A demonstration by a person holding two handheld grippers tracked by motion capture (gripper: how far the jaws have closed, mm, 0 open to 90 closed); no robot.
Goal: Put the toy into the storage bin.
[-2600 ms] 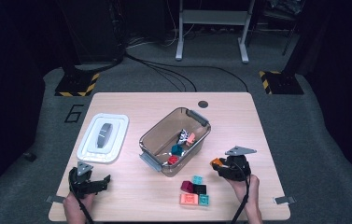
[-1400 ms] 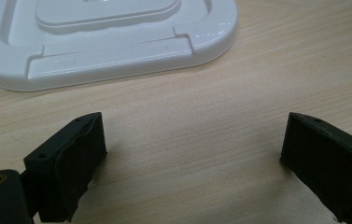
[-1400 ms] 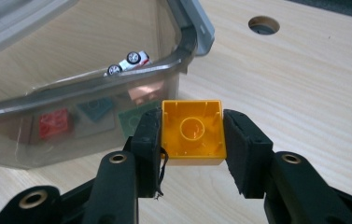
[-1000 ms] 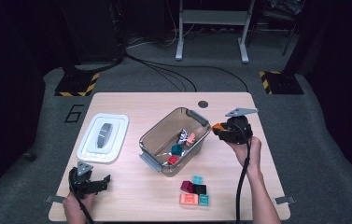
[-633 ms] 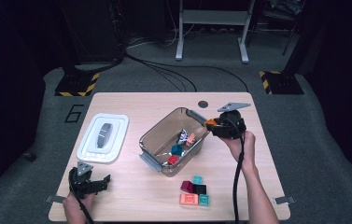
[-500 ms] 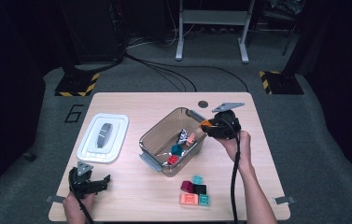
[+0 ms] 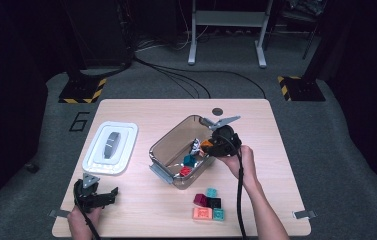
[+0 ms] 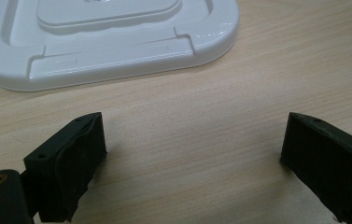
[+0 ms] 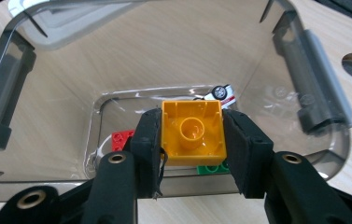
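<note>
A person's right gripper (image 9: 191, 140) holds an orange toy brick (image 9: 193, 132) over the open clear plastic bin (image 7: 163, 146) at the middle of the worktop (image 7: 276, 165), its jaws closed snugly on the brick's two sides, hollow underside facing the camera. In the bin lie a red brick (image 9: 121, 139), a green one (image 9: 213, 168), a teal block (image 7: 190, 160) and what appears to be a small toy car (image 9: 220, 93), though glare on the plastic makes that hard to confirm. The sorting looks partly done: several pieces are in the bin, the orange brick is poised above it and not yet let go, and a cluster of five blocks (image 7: 207, 205) waits near the worktop's near edge, right of centre. The bin's white lid (image 7: 111, 148) lies off to the left side, so closing is yet to come. The left gripper (image 8: 192, 163) rests by the near left corner, just short of the lid, jaws spread wide with nothing between them
</note>
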